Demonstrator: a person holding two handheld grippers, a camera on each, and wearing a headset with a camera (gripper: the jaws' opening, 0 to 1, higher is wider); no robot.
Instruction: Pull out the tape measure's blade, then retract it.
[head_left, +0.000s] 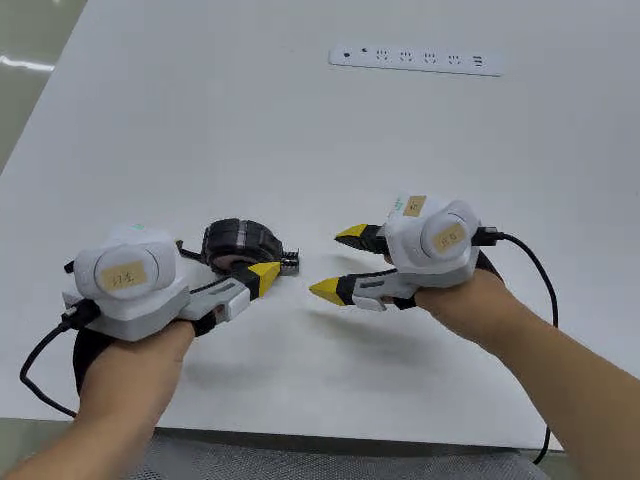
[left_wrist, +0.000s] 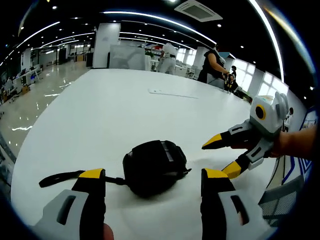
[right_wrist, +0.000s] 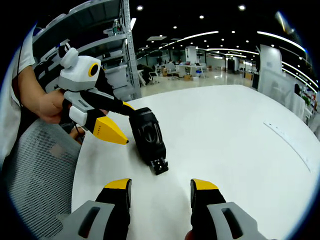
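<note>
The black tape measure (head_left: 240, 243) lies between the spread jaws of the left gripper (left_wrist: 153, 175). The right gripper (head_left: 336, 261), jaws apart, faces it nearby.

No legible text, stickers (head_left: 124, 274) too blurred

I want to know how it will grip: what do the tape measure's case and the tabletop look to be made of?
The tape measure case looks like black plastic with a matte, perhaps rubbery skin: moulded, ribbed sides and only dull highlights. The table looks like white laminate or painted board, smooth and satin, with soft shadows and faint glare. Which of the two it is cannot be told.
</note>
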